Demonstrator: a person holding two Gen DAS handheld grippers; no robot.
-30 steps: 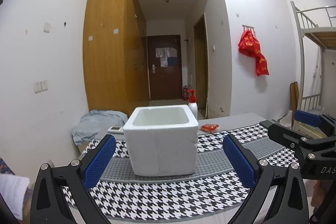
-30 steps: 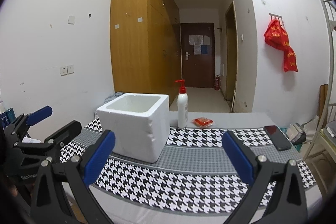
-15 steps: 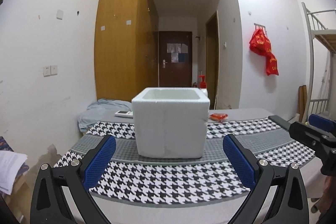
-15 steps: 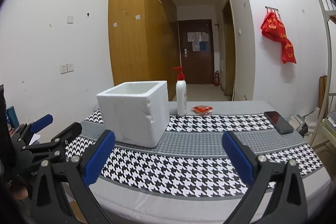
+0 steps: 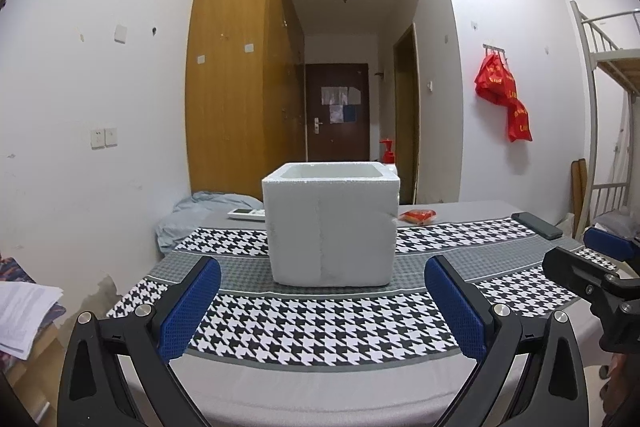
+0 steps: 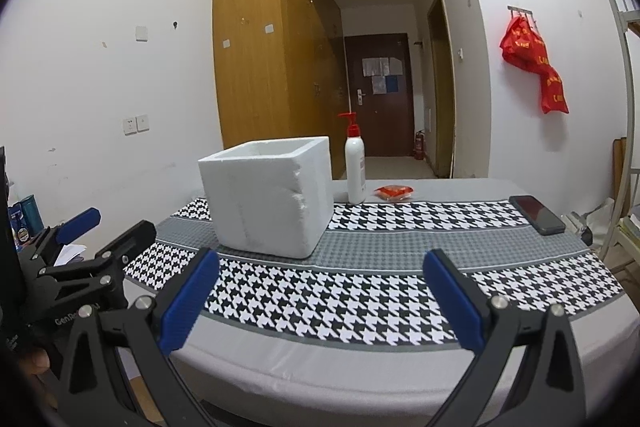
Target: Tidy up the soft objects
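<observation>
From the left wrist view, the left gripper hangs off the near edge of the table, its blue pads spread wide and holding nothing, squared up on the white foam box. The box stands open-topped on the houndstooth cloth, toward the middle, probably set there as the bin for the soft things. Only its inner rim shows; what lies inside is hidden. A small red packet lies near the far edge, right of the box, likely one item to sort. A dark phone lies towards the right edge, a remote beside a blue-grey cloth bundle at the far left corner.

From the right wrist view, the right gripper is likewise wide apart and empty, held off the near edge. The box sits left of centre, its contents again unseen. A pump bottle stands just beside its far right corner, the red packet near it. The left gripper shows at the left, beyond the table's left edge.
</observation>
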